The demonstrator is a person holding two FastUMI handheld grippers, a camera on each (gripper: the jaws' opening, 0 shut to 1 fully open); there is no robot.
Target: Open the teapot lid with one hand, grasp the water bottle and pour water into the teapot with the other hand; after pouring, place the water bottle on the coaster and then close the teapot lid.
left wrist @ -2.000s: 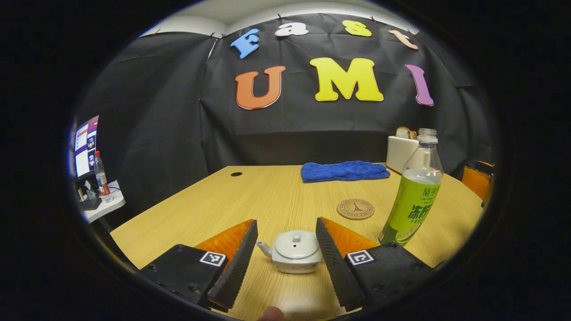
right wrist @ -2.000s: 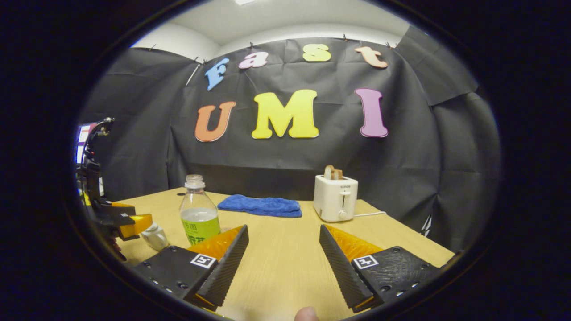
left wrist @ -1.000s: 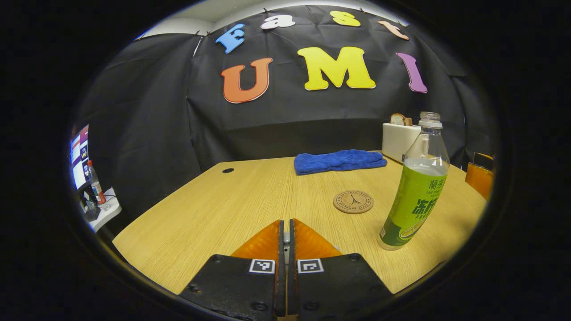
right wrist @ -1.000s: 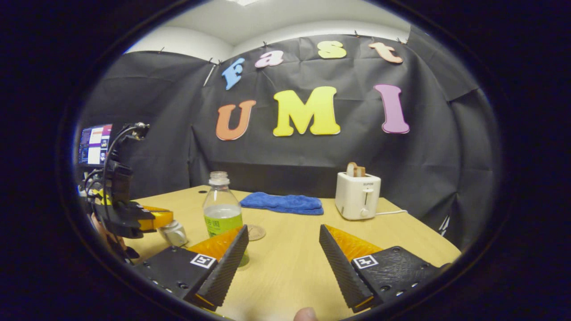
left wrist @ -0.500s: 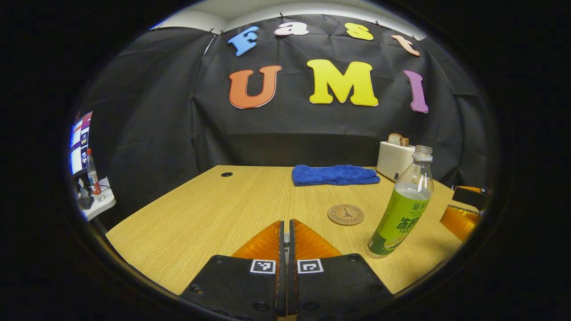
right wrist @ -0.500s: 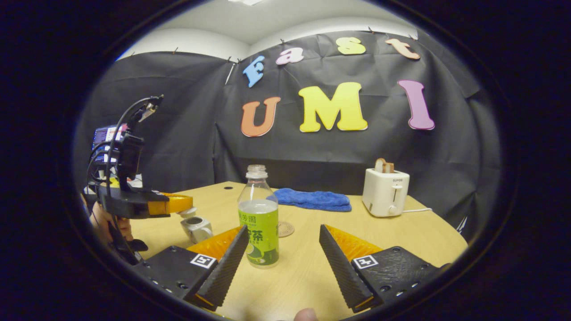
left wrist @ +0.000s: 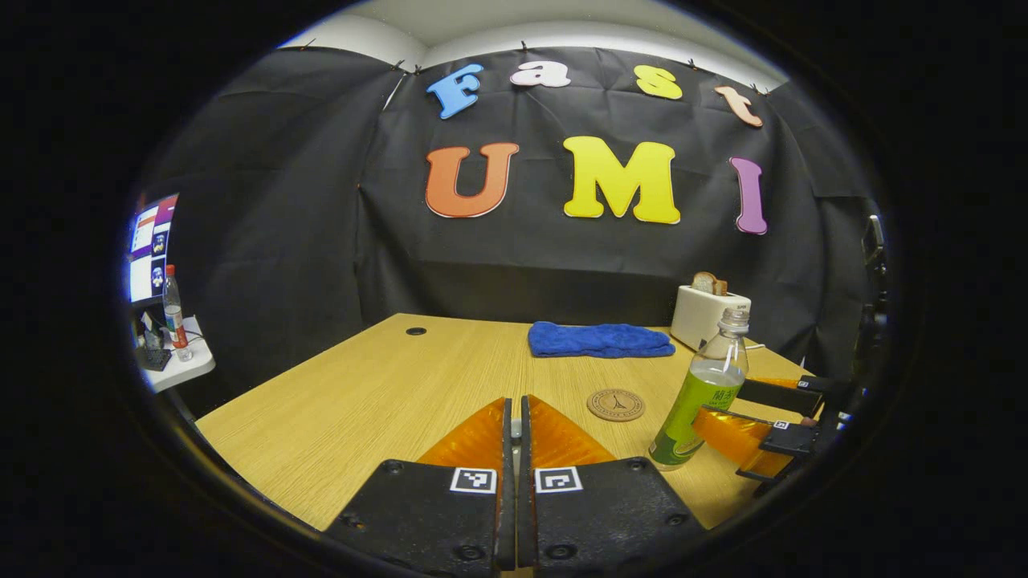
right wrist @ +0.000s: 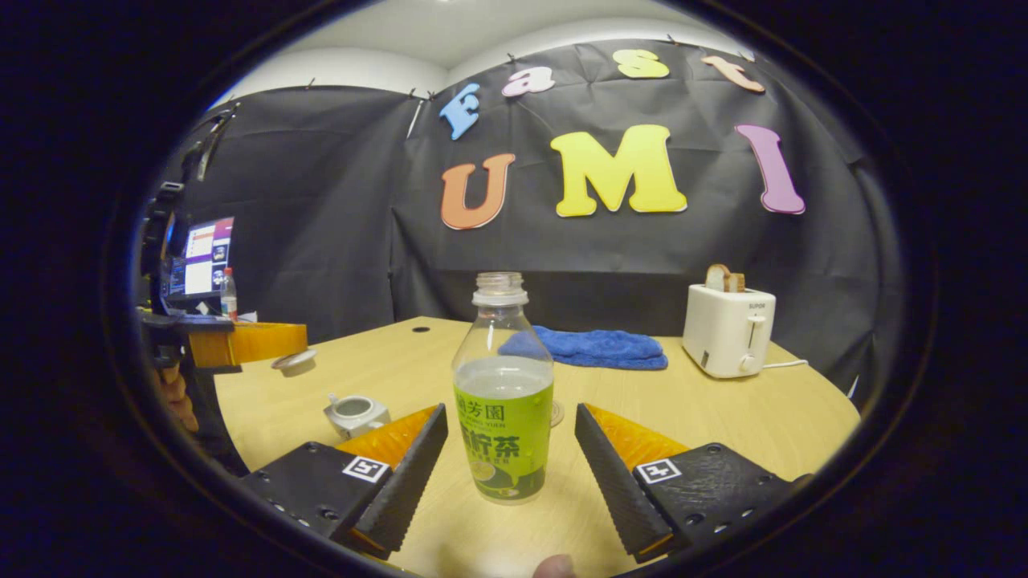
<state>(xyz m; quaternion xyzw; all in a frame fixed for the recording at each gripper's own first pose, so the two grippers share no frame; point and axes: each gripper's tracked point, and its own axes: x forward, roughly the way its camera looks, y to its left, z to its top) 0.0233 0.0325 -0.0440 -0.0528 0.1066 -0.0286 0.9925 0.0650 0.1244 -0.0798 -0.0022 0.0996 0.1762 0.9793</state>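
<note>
My left gripper (left wrist: 514, 416) is shut on the knob of the white teapot lid (right wrist: 294, 363). In the right gripper view that gripper (right wrist: 299, 337) holds the lid in the air, up and to the left of the white teapot (right wrist: 356, 414), which stands uncovered on the table. The green-labelled water bottle (right wrist: 503, 401), uncapped and part full, stands upright between the open fingers of my right gripper (right wrist: 510, 437), which do not press on it. In the left gripper view the bottle (left wrist: 707, 397) stands right of the round coaster (left wrist: 616, 405).
A blue towel (right wrist: 598, 349) lies at the back of the wooden table (left wrist: 361, 401). A white toaster (right wrist: 729, 329) with bread stands at the back right. A side shelf with a screen and a small bottle (left wrist: 171, 309) is off the table's left edge.
My left gripper shut on the lid and lifted it off the teapot. My right gripper swung left and forward until the bottle stood between its open fingers.
</note>
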